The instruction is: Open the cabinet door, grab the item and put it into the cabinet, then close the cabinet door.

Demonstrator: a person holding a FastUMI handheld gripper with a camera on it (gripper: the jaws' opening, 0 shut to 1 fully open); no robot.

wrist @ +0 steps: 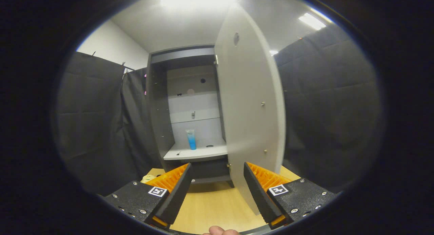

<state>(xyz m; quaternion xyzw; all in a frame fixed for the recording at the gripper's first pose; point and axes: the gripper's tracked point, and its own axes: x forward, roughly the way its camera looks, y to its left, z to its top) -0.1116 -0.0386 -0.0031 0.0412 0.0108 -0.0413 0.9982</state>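
Blue tube (191, 139) upright on cabinet shelf (196, 153) | door (249, 102) open | tool (217, 189) apart, empty

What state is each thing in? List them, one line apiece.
cabinet door: swung wide open, its free edge toward the gripper.
cabinet: open, inside visible.
blue tube: standing upright on the cabinet shelf, apart from the fingers.
gripper: open, nothing between the fingers, the door's lower edge just ahead of one finger.
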